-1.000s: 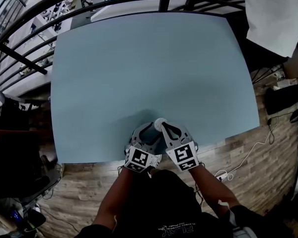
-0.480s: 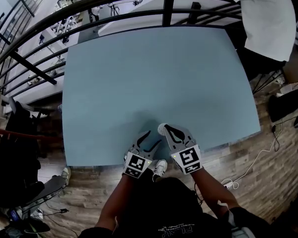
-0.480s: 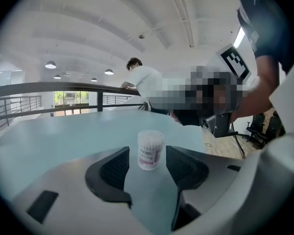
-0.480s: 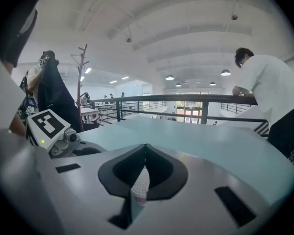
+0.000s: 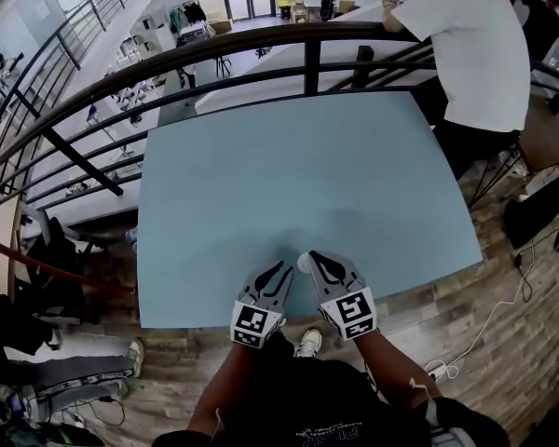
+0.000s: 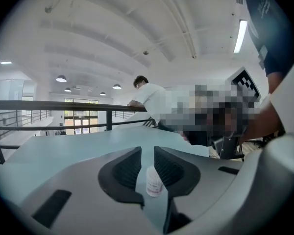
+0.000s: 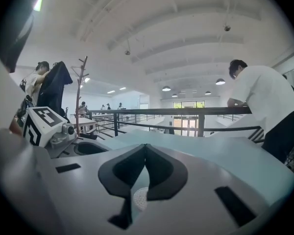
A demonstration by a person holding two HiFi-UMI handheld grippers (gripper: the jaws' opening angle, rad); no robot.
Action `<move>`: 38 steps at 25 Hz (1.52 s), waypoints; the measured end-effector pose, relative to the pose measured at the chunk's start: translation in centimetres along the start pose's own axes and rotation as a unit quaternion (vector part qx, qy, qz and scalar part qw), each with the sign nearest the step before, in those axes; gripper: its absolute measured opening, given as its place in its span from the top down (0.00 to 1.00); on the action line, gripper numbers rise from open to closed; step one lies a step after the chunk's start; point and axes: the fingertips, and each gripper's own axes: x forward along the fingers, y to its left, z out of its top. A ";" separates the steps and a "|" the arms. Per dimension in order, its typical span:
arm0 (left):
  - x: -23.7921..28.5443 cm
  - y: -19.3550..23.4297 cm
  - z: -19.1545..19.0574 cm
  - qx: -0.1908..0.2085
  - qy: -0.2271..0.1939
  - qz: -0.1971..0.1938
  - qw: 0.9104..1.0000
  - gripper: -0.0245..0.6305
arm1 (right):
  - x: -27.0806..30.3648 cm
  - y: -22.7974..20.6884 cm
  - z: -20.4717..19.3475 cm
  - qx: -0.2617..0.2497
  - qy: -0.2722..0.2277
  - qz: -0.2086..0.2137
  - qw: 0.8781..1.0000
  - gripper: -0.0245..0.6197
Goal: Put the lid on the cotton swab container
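Right gripper: jaws clenched on cotton swab container, low between them. My left gripper: jaws just narrowed, not gripping; container visible through their gap.

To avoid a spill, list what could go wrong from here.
The container stands close to the near edge of the table; the shut right gripper hangs close by, and a sweep could knock it off.
Whether it is closed tight cannot be told, so a fall might spill it.
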 end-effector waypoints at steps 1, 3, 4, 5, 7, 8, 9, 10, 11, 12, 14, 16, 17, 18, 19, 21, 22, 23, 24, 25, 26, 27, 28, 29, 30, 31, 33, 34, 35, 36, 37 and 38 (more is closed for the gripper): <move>-0.3 -0.3 0.4 0.000 -0.003 0.005 1.000 0.84 | -0.5 0.1 0.3 0.001 -0.003 -0.001 1.000 0.93; -0.8 -0.3 1.3 0.003 -0.009 0.011 1.000 0.90 | -1.1 0.2 0.9 0.005 -0.010 -0.002 1.000 0.93; -0.8 -0.2 1.9 0.005 -0.013 0.013 1.000 0.92 | -1.3 0.1 1.2 0.007 -0.014 -0.003 1.000 0.93; -0.8 -0.2 2.4 0.008 -0.017 0.013 1.000 0.93 | -1.5 0.1 1.5 0.007 -0.018 -0.003 1.000 0.93; -0.9 -0.3 3.6 0.009 -0.026 0.010 1.000 0.94 | -1.8 0.2 1.9 0.007 -0.022 -0.002 1.000 0.93; -0.9 -0.5 4.3 0.008 -0.029 0.008 1.000 0.94 | -2.0 0.3 2.2 0.010 -0.024 -0.001 1.000 0.93; -0.9 -0.6 4.8 0.008 -0.032 0.007 0.999 0.95 | -2.1 0.4 2.4 0.011 -0.027 -0.001 1.000 0.93; -0.9 -0.7 5.3 0.008 -0.035 0.006 0.999 0.95 | -2.3 0.4 2.6 0.012 -0.029 -0.002 0.999 0.93; -0.9 -1.0 5.7 0.009 -0.038 0.006 0.999 0.95 | -2.6 0.4 2.7 0.012 -0.031 -0.003 0.999 0.93; -1.0 -1.2 6.0 0.010 -0.041 0.007 0.999 0.95 | -2.9 0.3 2.7 0.011 -0.034 -0.005 0.999 0.93; -1.2 -1.6 6.4 0.011 -0.045 0.009 0.999 0.94 | -3.6 0.3 2.9 0.004 -0.039 -0.009 0.999 0.93; -1.8 -1.9 6.8 0.013 -0.048 0.011 0.999 0.94 | -4.1 0.5 3.3 -0.003 -0.044 -0.015 0.999 0.94; -2.1 -1.9 6.9 0.014 -0.051 0.012 0.999 0.95 | -4.4 0.6 3.5 -0.005 -0.048 -0.017 0.999 0.94; -2.5 -1.9 7.1 0.015 -0.053 0.013 0.998 0.94 | -4.6 0.8 3.7 -0.005 -0.052 -0.019 0.998 0.94; -2.9 -1.8 7.1 0.015 -0.056 0.014 0.998 0.94 | -4.7 0.9 3.9 -0.005 -0.056 -0.020 0.998 0.94; -3.4 -1.5 7.1 0.013 -0.059 0.018 0.998 0.94 | -4.9 1.2 4.1 -0.005 -0.061 -0.021 0.998 0.94; -3.6 -1.4 7.0 0.011 -0.059 0.019 0.998 0.94 | -5.1 1.3 4.2 -0.006 -0.062 -0.022 0.998 0.94; -3.7 -1.4 7.0 0.010 -0.060 0.020 0.998 0.94 | -5.2 1.4 4.3 -0.007 -0.063 -0.023 0.998 0.93; -3.8 -1.3 7.0 0.009 -0.062 0.021 0.998 0.95 | -5.3 1.4 4.3 -0.007 -0.064 -0.023 0.998 0.94; -3.8 -1.3 7.0 0.008 -0.062 0.022 0.998 0.94 | -5.5 1.4 4.3 -0.008 -0.064 -0.023 0.998 0.93; -3.9 -1.4 7.0 0.007 -0.063 0.022 0.998 0.94 | -5.6 1.4 4.3 -0.008 -0.064 -0.023 0.998 0.94; -4.0 -1.4 7.0 0.006 -0.063 0.022 0.998 0.94 | -5.8 1.5 4.2 -0.008 -0.064 -0.022 0.998 0.94; -4.1 -1.4 7.0 0.005 -0.062 0.022 0.998 0.94 | -5.9 1.6 4.2 -0.008 -0.063 -0.021 0.998 0.93; -4.2 -1.3 6.9 0.005 -0.061 0.022 0.998 0.94 | -5.9 1.6 4.1 -0.008 -0.062 -0.021 0.998 0.94; -4.3 -1.2 6.9 0.004 -0.059 0.022 0.998 0.94 | -5.9 1.7 4.0 -0.007 -0.061 -0.021 0.998 0.94; -4.3 -1.1 6.8 0.003 -0.058 0.022 0.998 0.95 | -5.8 1.7 4.0 -0.006 -0.060 -0.020 0.998 0.93; -4.3 -1.0 6.6 0.000 -0.056 0.022 0.998 0.94 | -5.7 1.6 3.9 -0.005 -0.059 -0.020 0.998 0.94; -4.3 -1.1 6.4 0.000 -0.055 0.022 0.998 0.94 | -5.7 1.7 3.8 -0.005 -0.058 -0.020 0.998 0.93; -4.3 -1.1 6.3 -0.001 -0.054 0.022 0.998 0.95 | -5.8 1.7 3.6 -0.003 -0.057 -0.019 0.998 0.93; -4.4 -1.2 6.2 -0.001 -0.053 0.023 0.998 0.94 | -5.8 1.8 3.4 -0.003 -0.056 -0.019 0.998 0.93; -4.4 -1.2 6.1 0.000 -0.053 0.024 0.998 0.94 | -5.9 1.8 3.2 -0.003 -0.055 -0.018 0.998 0.93; -4.5 -1.2 6.0 0.000 -0.053 0.024 0.998 0.94 | -6.0 1.9 3.0 -0.003 -0.053 -0.018 0.998 0.93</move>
